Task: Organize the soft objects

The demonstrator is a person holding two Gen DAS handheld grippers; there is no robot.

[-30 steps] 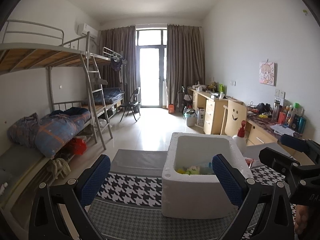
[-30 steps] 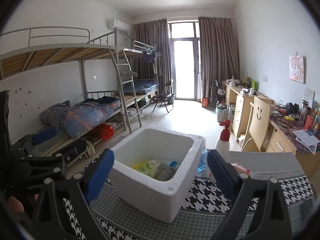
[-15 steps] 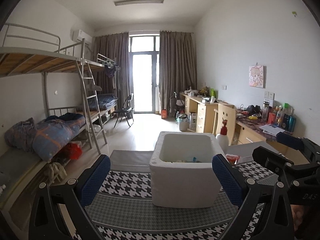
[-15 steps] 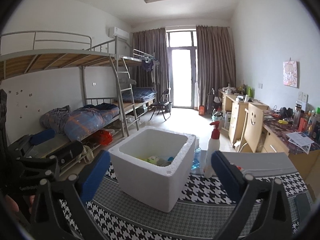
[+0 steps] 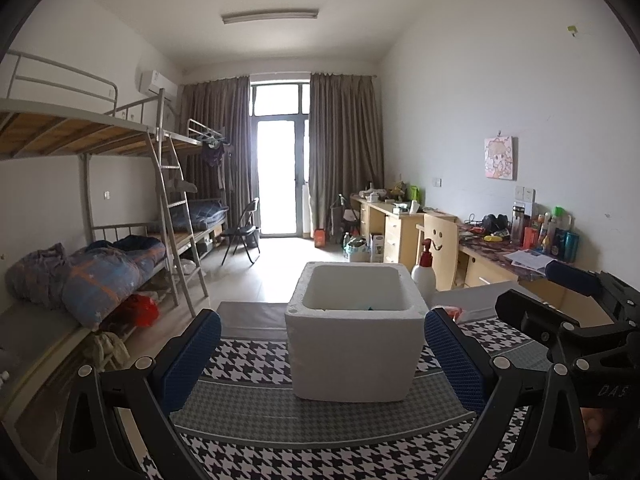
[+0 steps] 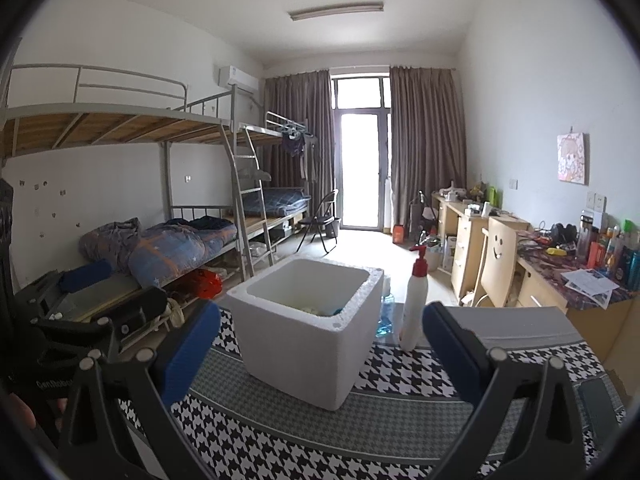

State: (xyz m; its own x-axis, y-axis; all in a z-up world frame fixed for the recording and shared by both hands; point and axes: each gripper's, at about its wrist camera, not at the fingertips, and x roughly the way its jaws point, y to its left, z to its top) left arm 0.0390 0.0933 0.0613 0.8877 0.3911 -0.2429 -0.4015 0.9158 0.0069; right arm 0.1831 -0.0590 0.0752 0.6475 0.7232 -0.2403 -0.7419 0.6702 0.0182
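Left wrist view: left gripper (image 5: 322, 360) spread wide, 2 blue pads (image 5: 191, 356) empty, nothing pinched. White foam box (image 5: 354, 350) dead ahead at 12 o'clock, upright on the houndstooth cloth (image 5: 256, 364), apart from both pads. Only a sliver of contents visible over the rim, too little to identify. Red-topped spray bottle (image 5: 425, 268) just behind the box at 1 o'clock. Right gripper's black frame at 3 o'clock.

Right wrist view: right gripper (image 6: 320, 346) spread wide after just opening further, nothing between the 2 pads. Foam box (image 6: 308, 336) at 12 o'clock, turned corner-on, with soft objects (image 6: 318, 309) low inside, pale and teal, kinds unclear. Spray bottle (image 6: 415, 304) upright at 1 o'clock, just beside the box. Left gripper's frame at 9 o'clock. Bunk beds (image 6: 160, 184) at 10 o'clock, desk (image 6: 560, 272) at 2 o'clock.
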